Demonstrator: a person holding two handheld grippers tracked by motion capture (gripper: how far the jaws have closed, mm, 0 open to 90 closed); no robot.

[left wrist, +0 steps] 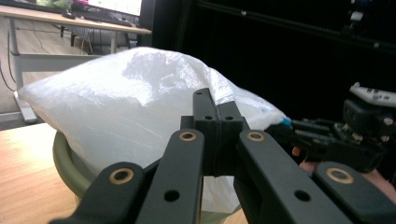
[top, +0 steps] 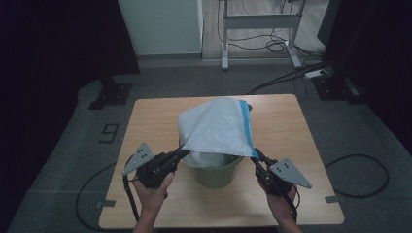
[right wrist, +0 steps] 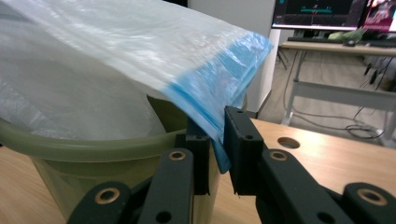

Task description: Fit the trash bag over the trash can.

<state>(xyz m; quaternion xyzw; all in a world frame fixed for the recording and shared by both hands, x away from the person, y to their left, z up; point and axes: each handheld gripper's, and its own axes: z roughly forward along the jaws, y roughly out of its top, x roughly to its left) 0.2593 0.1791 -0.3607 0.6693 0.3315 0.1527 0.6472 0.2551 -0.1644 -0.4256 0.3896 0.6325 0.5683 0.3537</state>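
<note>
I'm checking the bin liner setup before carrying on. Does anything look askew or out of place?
The white plastic bag is not seated in the green bin: most of it sits tented above the rim, stretched between the left gripper and right gripper. Its blue-edged side hangs outside the bin. Nothing looks torn or spilled.

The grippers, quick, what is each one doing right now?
Left gripper: shut on the white plastic bag.
Right gripper: jaws a little apart, with the bag's blue edge between them; grip cannot be told.

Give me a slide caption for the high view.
Two hand-held grippers, left gripper and right gripper, stretch a white plastic bag with a blue edge over a green bin.
</note>
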